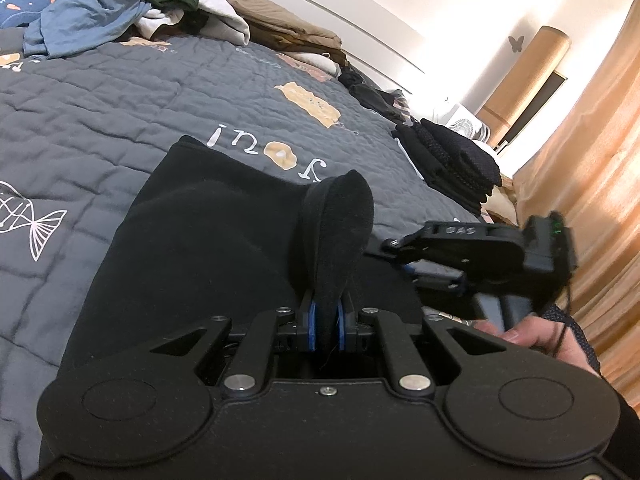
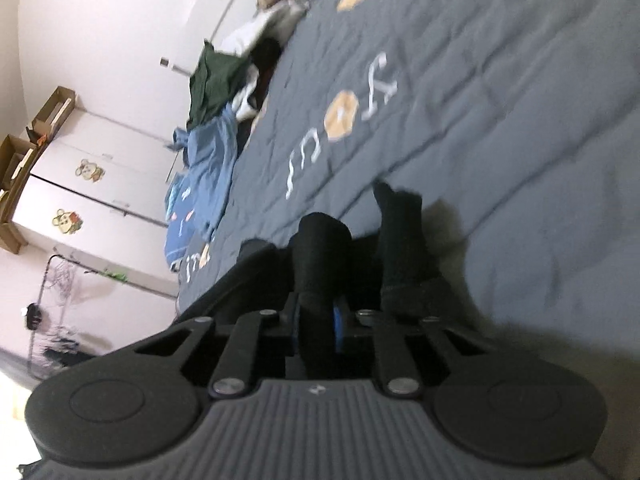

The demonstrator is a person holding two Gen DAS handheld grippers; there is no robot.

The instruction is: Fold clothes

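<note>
While a black garment [image 1: 208, 240] is spread over the near part of the grey quilted bedspread [image 1: 120, 100], a raised fold of its cloth is pinched between the blue-padded fingers of the left gripper [image 1: 325, 316], which are closed tight on it. Just to the right of it, the right gripper [image 1: 394, 246] is seen side-on in the left wrist view, its handle held by a hand [image 1: 532, 336]. In the blurred right wrist view, the right gripper [image 2: 316, 316] is likewise clamped on a bunched roll of what appears to be the same black garment [image 2: 320, 256], with a second peak of dark cloth standing beside it. Along the far edge of the bed, a loose heap of clothes [image 1: 120, 4] is piled, blue, dark green and white pieces among them, with tan folded items beside it. Near the bed's right edge, a stack of dark folded clothes [image 1: 452, 160] is set. White wardrobe doors [image 2: 100, 184] bearing stickers are visible beyond the bed.
</note>
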